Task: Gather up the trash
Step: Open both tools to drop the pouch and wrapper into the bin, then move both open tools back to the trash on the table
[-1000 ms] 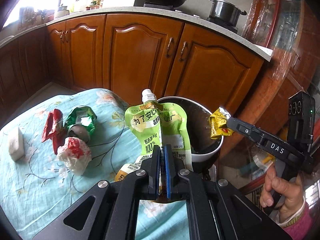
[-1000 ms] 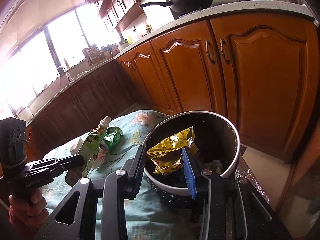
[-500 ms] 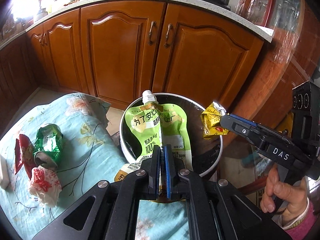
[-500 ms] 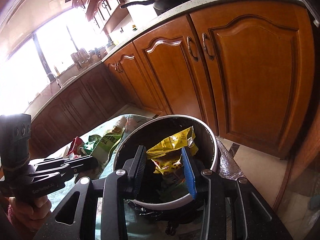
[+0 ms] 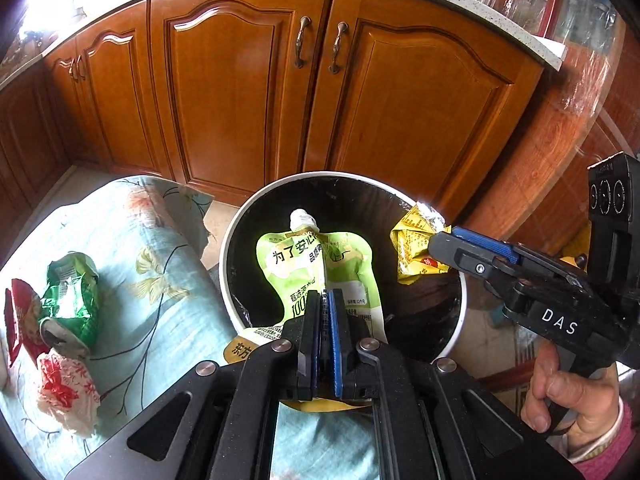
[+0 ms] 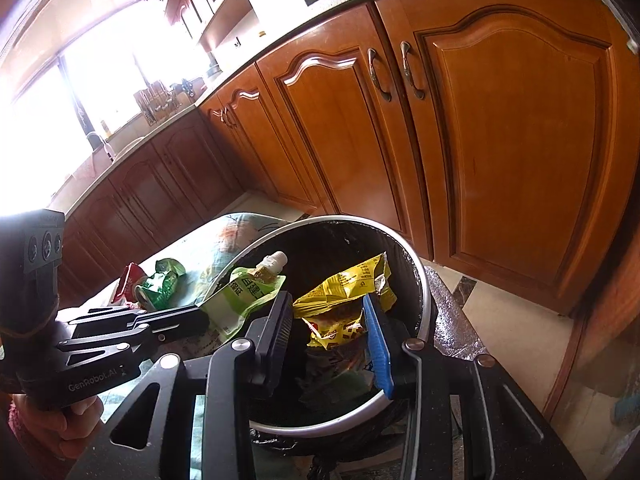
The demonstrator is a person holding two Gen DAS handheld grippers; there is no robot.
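Observation:
My left gripper (image 5: 325, 300) is shut on a light green spouted drink pouch (image 5: 316, 260) and holds it over the black-lined trash bin (image 5: 228, 252). The pouch also shows in the right wrist view (image 6: 248, 292), above the bin's rim (image 6: 424, 292). My right gripper (image 6: 326, 312) holds a crumpled yellow snack wrapper (image 6: 348, 288) between its fingers over the bin's mouth; the wrapper shows at its tip in the left wrist view (image 5: 414, 244).
On the floral tablecloth (image 5: 152, 280) lie a crushed green can (image 5: 70, 300), a red wrapper (image 5: 16, 320) and a red-and-white crumpled wrapper (image 5: 64, 392). Wooden kitchen cabinets (image 5: 320, 80) stand behind the bin.
My left gripper has carried the green pouch rightward from over the table to over the bin. My right gripper has stayed over the bin with the yellow wrapper.

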